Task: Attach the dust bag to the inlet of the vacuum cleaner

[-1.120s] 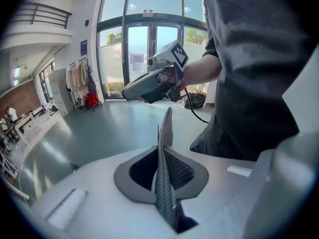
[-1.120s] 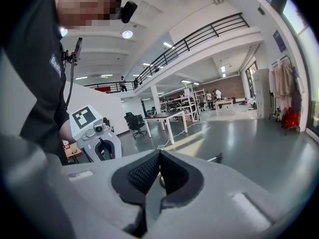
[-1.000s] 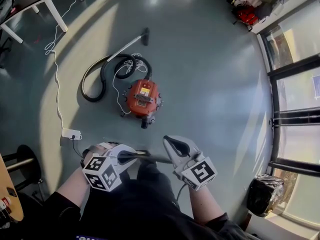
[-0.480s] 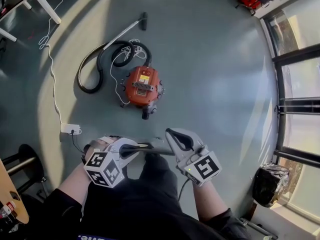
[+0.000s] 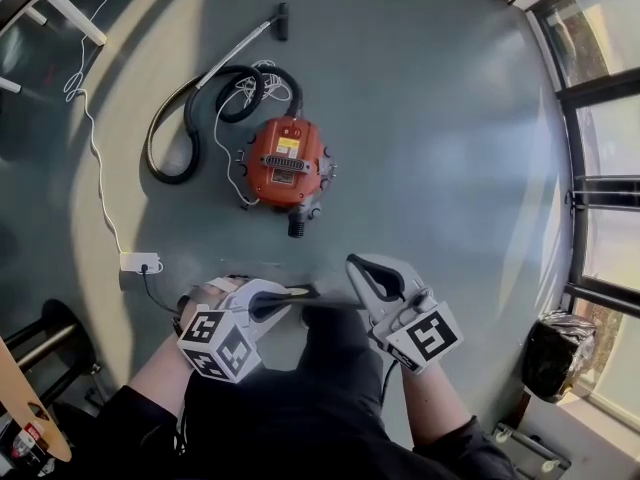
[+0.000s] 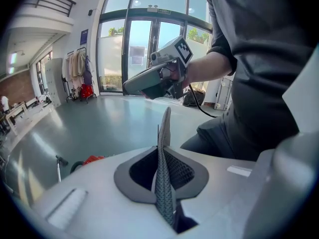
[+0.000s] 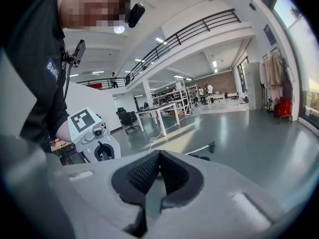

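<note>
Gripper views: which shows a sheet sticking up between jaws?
Left gripper view: a thin grey textured sheet stands edge-on in the left gripper's jaws; the right gripper's show none.

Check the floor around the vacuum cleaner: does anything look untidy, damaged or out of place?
Nothing looks damaged or spilled. Only the white cord lies in a loose tangle over the black hose, next to the red vacuum cleaner.

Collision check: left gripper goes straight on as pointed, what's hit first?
Likely the right gripper, nearly dead ahead, slightly high; the thin grey strip in the left gripper leads. Depth unclear.
</note>
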A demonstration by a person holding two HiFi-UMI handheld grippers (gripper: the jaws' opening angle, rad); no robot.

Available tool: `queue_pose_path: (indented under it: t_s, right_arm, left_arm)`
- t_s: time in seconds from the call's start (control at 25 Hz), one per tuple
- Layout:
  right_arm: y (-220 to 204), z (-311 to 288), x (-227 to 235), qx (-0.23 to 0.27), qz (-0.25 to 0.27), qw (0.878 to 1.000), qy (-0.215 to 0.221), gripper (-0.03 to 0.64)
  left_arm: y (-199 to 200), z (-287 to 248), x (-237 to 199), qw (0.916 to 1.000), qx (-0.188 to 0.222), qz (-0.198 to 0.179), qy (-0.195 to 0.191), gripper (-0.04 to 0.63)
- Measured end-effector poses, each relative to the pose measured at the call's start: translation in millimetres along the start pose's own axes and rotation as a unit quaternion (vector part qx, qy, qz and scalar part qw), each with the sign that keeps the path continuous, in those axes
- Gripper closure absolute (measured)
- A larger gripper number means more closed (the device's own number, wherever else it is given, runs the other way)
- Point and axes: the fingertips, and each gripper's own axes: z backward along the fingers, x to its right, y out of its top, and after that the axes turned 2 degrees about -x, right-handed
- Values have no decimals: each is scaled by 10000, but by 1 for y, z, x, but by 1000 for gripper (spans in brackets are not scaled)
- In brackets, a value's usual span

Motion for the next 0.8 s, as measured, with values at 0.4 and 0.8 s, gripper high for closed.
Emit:
queue_pose_path:
  t_s: [0.4, 0.8]
  right_arm:
    - [-56, -36, 21, -91, -164, 9997, 141, 624]
    - [-103, -75, 43, 60, -85, 9997, 213, 624]
  left_arm:
    - [-46, -58, -15, 9999, -98, 51, -97, 555]
    - [-89, -110, -27, 9998, -144, -90, -137, 555]
